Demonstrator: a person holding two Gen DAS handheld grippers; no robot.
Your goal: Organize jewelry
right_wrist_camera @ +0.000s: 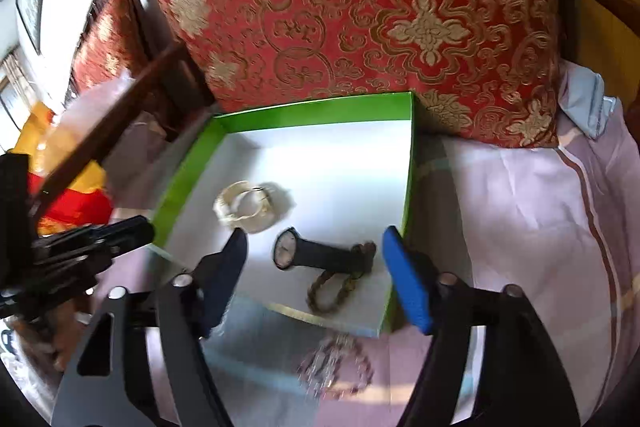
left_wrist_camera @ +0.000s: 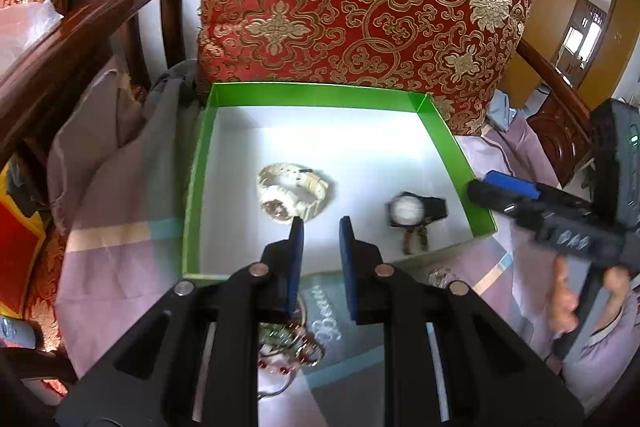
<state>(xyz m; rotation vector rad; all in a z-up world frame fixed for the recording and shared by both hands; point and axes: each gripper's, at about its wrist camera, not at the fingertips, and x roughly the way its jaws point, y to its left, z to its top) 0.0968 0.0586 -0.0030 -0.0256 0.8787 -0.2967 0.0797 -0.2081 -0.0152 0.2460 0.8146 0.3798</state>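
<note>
Green-walled box (left_wrist_camera: 440,131), white floor, sits on lilac cloth (left_wrist_camera: 120,267) against a red-and-gold brocade cushion (left_wrist_camera: 360,7). Inside: pale gold watch (left_wrist_camera: 290,193) toward the box's left half; black watch (left_wrist_camera: 412,209) with white dial near the front right corner, a braided brown bracelet (right_wrist_camera: 332,291) touching its strap end.

Outside the front wall, on the cloth: a beaded piece (right_wrist_camera: 336,371), blurred, and a tangle with red beads (left_wrist_camera: 292,343) under the left tool.

Left gripper (left_wrist_camera: 320,227): level, pointed over the front wall, blue pads a narrow gap apart, nothing between them. Right gripper (right_wrist_camera: 316,243): spread wide, empty, tips over the box's front right corner; a hand (left_wrist_camera: 568,303) grips its handle.

Card below the left gripper reads "Beaut…", rest hidden.
</note>
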